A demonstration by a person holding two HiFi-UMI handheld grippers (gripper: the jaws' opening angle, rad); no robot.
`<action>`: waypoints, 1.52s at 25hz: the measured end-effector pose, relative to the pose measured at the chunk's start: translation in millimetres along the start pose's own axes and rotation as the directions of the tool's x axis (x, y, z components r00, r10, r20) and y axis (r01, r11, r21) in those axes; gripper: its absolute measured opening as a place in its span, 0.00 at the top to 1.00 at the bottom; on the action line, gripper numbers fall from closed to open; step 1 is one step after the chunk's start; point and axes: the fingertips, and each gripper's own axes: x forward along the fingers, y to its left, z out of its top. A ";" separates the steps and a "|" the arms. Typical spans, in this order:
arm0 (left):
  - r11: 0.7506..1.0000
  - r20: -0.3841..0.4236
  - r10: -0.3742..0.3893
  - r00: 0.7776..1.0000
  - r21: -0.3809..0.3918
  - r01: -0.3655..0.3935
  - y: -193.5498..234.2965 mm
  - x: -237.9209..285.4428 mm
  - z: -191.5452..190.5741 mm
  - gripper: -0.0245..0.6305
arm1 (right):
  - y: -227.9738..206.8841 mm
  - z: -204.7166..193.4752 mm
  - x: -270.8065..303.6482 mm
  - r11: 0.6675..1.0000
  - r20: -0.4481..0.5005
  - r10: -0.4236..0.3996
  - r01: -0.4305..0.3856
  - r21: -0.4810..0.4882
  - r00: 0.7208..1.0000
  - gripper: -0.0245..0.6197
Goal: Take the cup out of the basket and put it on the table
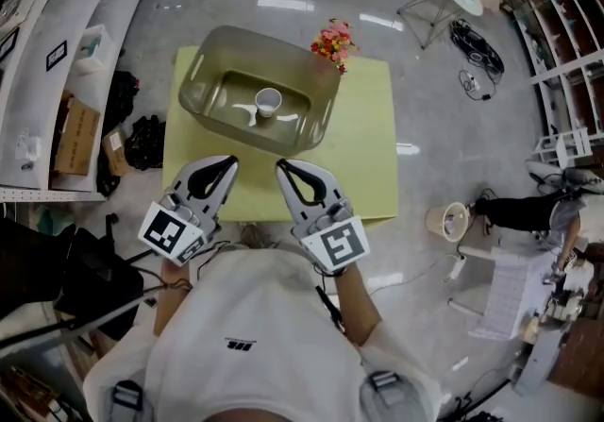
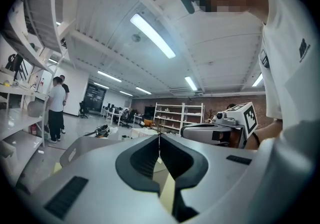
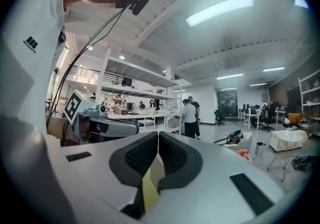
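Left tongs (image 1: 233,161), right tongs (image 1: 280,165) of mine side by side over near edge of surface (image 1: 368,156), both closed, empty. Cup (image 1: 268,102) upright in basket (image 1: 203,80) farther off.

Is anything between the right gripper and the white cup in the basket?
Only the near wall of the translucent plastic basket stands between the right gripper and the small white cup. The basket is open on top, with nothing visible over the cup.

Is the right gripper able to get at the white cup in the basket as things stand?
Probably yes. The basket is open-topped and nothing lies between the right gripper and the cup, but its jaws are shut and must clear the near wall.
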 end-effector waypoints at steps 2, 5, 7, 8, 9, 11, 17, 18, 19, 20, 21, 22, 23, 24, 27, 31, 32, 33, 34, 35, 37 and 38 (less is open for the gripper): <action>1.000 0.001 -0.009 1.000 0.005 0.009 10.7 3.0 1.5 0.94 | -1.4 -0.9 10.8 1.000 0.000 -0.008 0.008 0.011 1.000 0.95; 1.000 0.001 -0.014 1.000 0.002 0.014 23.4 5.1 1.9 0.94 | -3.6 -5.0 23.0 1.000 -0.015 -0.007 0.007 0.001 1.000 0.95; 1.000 0.003 -0.011 1.000 -0.004 0.011 30.1 7.2 3.5 0.94 | -8.3 -5.6 29.2 1.000 -0.029 -0.003 0.002 -0.014 1.000 0.95; 1.000 0.004 -0.008 1.000 -0.007 0.008 32.8 8.7 4.4 0.94 | -11.6 -5.2 31.8 1.000 -0.035 -0.002 0.001 -0.017 0.999 0.95; 1.000 0.004 -0.006 1.000 -0.011 0.006 35.2 10.8 4.9 0.94 | -15.1 -4.7 34.1 1.000 -0.038 -0.002 0.001 -0.019 0.999 0.95; 1.000 0.001 0.000 1.000 -0.016 0.000 39.8 16.3 4.4 0.94 | -22.5 -4.9 38.2 1.000 -0.043 0.003 -0.004 -0.027 0.999 0.95; 0.999 -0.008 0.030 1.000 -0.016 -0.030 55.8 38.1 -0.8 0.94 | -48.5 -19.2 54.6 0.997 -0.087 0.033 -0.038 -0.060 0.996 0.95; 0.999 -0.009 0.033 0.999 -0.017 -0.033 57.6 41.7 -0.9 0.94 | -53.5 -22.1 57.6 0.997 -0.100 0.039 -0.046 -0.066 0.994 0.95; 0.999 -0.011 0.035 0.999 -0.017 -0.035 59.4 45.4 -1.0 0.94 | -58.9 -25.7 60.7 0.996 -0.116 0.044 -0.053 -0.071 0.992 0.95; 0.999 -0.013 0.038 0.999 -0.016 -0.038 61.5 49.2 -1.2 0.94 | -64.4 -30.0 63.9 0.995 -0.137 0.051 -0.062 -0.074 0.989 0.94; 0.999 -0.016 0.041 0.999 -0.016 -0.041 63.7 52.9 -1.4 0.94 | -69.9 -35.1 67.4 0.994 -0.161 0.060 -0.073 -0.076 0.985 0.94; 0.999 -0.018 0.045 0.999 -0.017 -0.045 66.0 56.5 -1.7 0.94 | -75.4 -40.7 71.3 0.993 -0.188 0.070 -0.086 -0.080 0.980 0.94; 0.999 -0.019 0.048 0.999 -0.019 -0.049 68.3 59.7 -2.0 0.94 | -81.2 -46.2 76.0 0.991 -0.215 0.078 -0.099 -0.088 0.973 0.94; 0.998 -0.020 0.052 0.998 -0.021 -0.052 70.4 62.8 -2.5 0.94 | -87.1 -51.3 81.4 0.989 -0.239 0.085 -0.111 -0.098 0.967 0.94; 0.998 -0.029 0.063 0.998 -0.029 -0.064 75.5 70.5 -5.3 0.94 | -101.2 -63.6 99.9 0.978 -0.295 0.120 -0.163 -0.127 0.948 0.94; 0.996 -0.040 0.076 0.996 -0.041 -0.078 81.5 78.3 -11.4 0.94 | -111.4 -82.6 120.8 0.949 -0.367 0.169 -0.251 -0.189 0.915 0.94; 0.996 -0.042 0.080 0.996 -0.043 -0.081 83.9 79.6 -12.9 0.94 | -112.8 -87.7 126.0 0.942 -0.379 0.177 -0.268 -0.204 0.908 0.94; 0.995 -0.043 0.083 0.996 -0.045 -0.085 86.7 80.7 -14.0 0.94 | -113.7 -91.7 131.5 0.933 -0.390 0.183 -0.285 -0.221 0.902 0.93; 0.995 -0.045 0.086 0.995 -0.047 -0.088 89.2 81.7 -14.9 0.94 | -114.0 -94.9 136.4 0.922 -0.402 0.190 -0.303 -0.239 0.896 0.92; 0.995 -0.047 0.088 0.995 -0.049 -0.091 91.1 82.5 -15.6 0.94 | -113.7 -98.3 140.3 0.911 -0.416 0.199 -0.324 -0.255 0.887 0.90; 0.994 -0.051 0.092 0.994 -0.051 -0.095 93.1 84.7 -16.7 0.94 | -112.8 -106.1 145.5 0.889 -0.444 0.217 -0.364 -0.277 0.869 0.86; 0.994 -0.052 0.094 0.994 -0.052 -0.097 93.6 86.3 -17.2 0.94 | -112.8 -110.3 147.5 0.880 -0.457 0.225 -0.381 -0.285 0.861 0.84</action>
